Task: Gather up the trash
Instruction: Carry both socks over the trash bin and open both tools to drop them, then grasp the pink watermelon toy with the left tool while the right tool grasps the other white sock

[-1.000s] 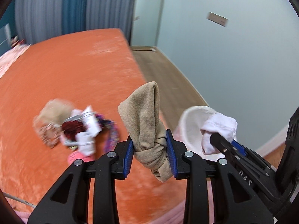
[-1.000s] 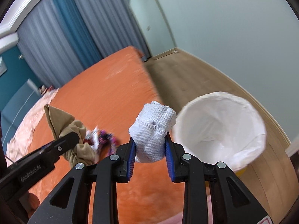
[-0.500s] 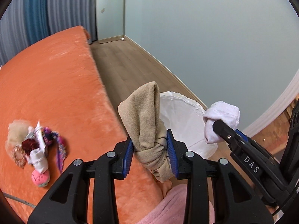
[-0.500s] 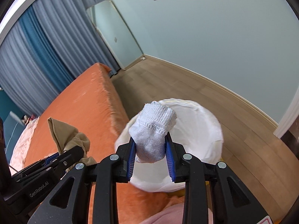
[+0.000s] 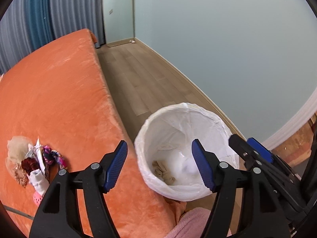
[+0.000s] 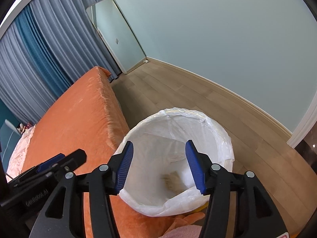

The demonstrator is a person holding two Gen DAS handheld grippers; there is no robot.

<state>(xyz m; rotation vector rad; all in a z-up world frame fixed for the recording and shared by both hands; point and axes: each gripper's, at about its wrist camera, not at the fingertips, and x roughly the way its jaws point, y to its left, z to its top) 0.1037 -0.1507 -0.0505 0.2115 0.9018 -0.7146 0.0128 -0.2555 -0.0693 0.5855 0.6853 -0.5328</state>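
Left wrist view: the left gripper point(image 5: 158, 164) hangs over the lined bin point(image 5: 206, 111), its jaws just spread apart with nothing between them. A tan sock point(image 5: 163, 171) lies at the bin's bottom beside a blurred white sock point(image 5: 187, 165). More trash point(image 5: 33, 164) sits piled on the orange bed point(image 5: 59, 91).

Right wrist view: the right gripper point(image 6: 158, 163) has also just let go, jaws apart and empty above the bin point(image 6: 223, 138). The tan sock point(image 6: 172, 181) shows blurred inside.
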